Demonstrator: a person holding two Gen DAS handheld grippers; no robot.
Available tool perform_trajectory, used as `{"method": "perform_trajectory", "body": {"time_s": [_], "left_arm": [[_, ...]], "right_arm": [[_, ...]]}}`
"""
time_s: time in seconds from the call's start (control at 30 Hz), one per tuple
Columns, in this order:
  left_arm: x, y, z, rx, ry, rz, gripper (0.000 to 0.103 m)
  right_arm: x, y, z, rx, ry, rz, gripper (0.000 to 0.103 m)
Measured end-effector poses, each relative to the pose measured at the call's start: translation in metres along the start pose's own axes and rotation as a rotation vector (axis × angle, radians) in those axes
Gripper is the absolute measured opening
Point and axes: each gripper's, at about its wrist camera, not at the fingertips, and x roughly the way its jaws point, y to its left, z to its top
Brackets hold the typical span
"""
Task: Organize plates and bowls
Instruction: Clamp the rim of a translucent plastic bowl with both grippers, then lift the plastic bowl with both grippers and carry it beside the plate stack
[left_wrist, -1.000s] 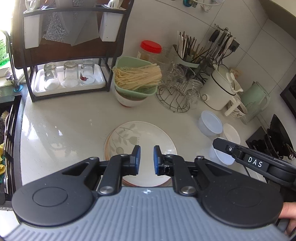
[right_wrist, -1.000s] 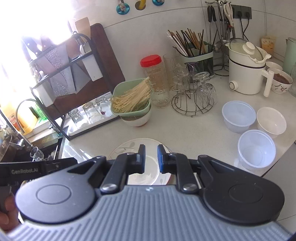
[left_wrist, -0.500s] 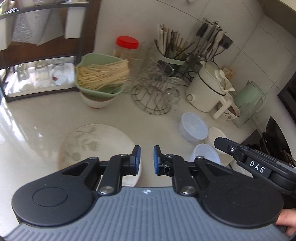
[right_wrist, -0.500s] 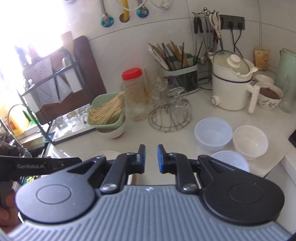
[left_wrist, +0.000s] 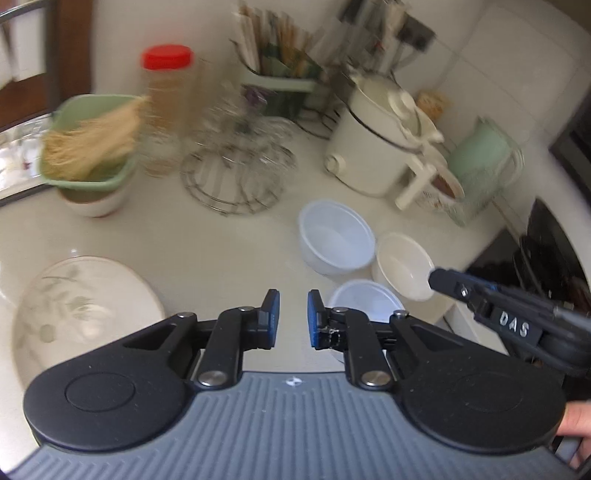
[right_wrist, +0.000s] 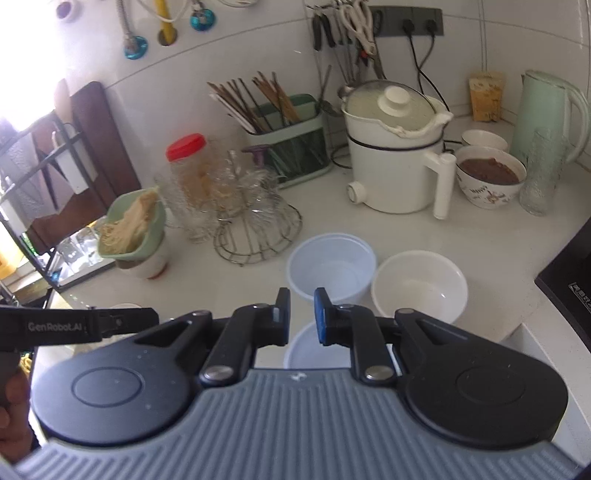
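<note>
With the left hand-held gripper (left_wrist: 292, 319) and right hand-held gripper (right_wrist: 301, 317) both nearly pressed together and empty, three light, slippery plastic bowls (right_wrist: 331, 267) cluster in front of the white electric pot (right_wrist: 395, 162), near the desk (right_wrist: 491, 243) edge, probably best pinched at a rim.

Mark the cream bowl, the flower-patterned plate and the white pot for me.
cream bowl (right_wrist: 419, 291): right wrist view, inner wall.
flower-patterned plate (left_wrist: 85, 310): left wrist view, its face.
white pot (right_wrist: 391, 177): right wrist view, side wall.
</note>
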Motion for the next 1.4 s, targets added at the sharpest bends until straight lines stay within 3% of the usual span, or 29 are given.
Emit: {"method": "perform_trajectory", "body": {"time_s": [0.1, 0.2, 0.27, 0.33, 0.7, 0.83, 0.97, 1.1, 1.4], "left_arm": [[0.023, -0.019, -0.004, 0.024, 0.038, -0.005, 0.019], [0.041, -0.03, -0.008, 0.033, 0.08, -0.012, 0.027], [0.055, -0.036, -0.01, 0.04, 0.122, -0.015, 0.035], [0.066, -0.039, -0.012, 0.046, 0.16, -0.021, 0.045], [0.127, -0.041, -0.017, 0.005, 0.275, -0.038, 0.045], [0.14, -0.041, -0.018, -0.003, 0.304, -0.02, 0.043], [0.149, -0.041, -0.018, -0.011, 0.317, -0.004, 0.034], [0.153, -0.04, -0.02, -0.019, 0.316, 0.018, 0.013], [0.136, -0.024, -0.013, -0.084, 0.266, 0.05, 0.01]], "right_arm": [[0.009, -0.02, -0.002, 0.016, 0.027, 0.002, 0.018], [0.017, -0.038, -0.007, 0.04, 0.055, -0.009, 0.019], [0.023, -0.047, -0.01, 0.048, 0.082, -0.001, 0.026], [0.028, -0.055, -0.014, 0.054, 0.104, 0.01, 0.039], [0.064, -0.088, -0.032, 0.098, 0.197, 0.008, 0.039], [0.075, -0.094, -0.039, 0.124, 0.224, 0.009, 0.038], [0.082, -0.096, -0.044, 0.129, 0.242, 0.033, 0.036], [0.087, -0.098, -0.045, 0.15, 0.259, 0.037, 0.016], [0.09, -0.09, -0.033, 0.149, 0.268, 0.096, 0.01]]}}
